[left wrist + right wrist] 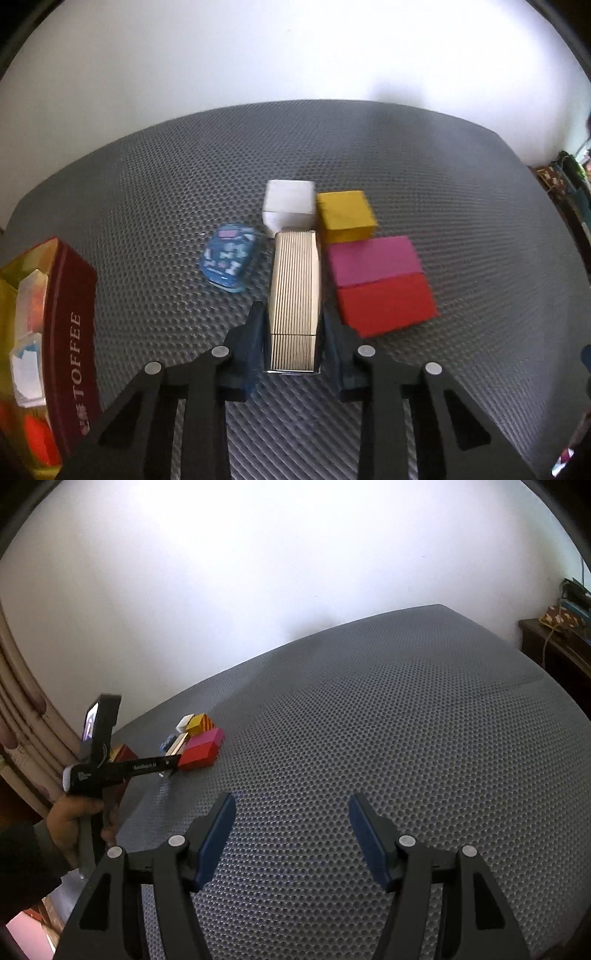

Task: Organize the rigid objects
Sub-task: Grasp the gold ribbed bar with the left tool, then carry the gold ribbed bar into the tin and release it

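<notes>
Left gripper (293, 332) is clamping the ribbed silver box (294, 291), just left of the red box (386, 304); right gripper (291, 834) is hovering, jaws apart.

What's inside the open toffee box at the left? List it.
The toffee box shows a yellow lining, some pale, clear-wrapped pieces and something orange-red at the near end. Its maroon wall and the frame edge hide the rest.

The ribbed box (294, 295) looks glossy, metallic beige; the red block (386, 304) and pink block (373, 260) matt; the surface (166, 184) dimpled rubbery grey.
</notes>
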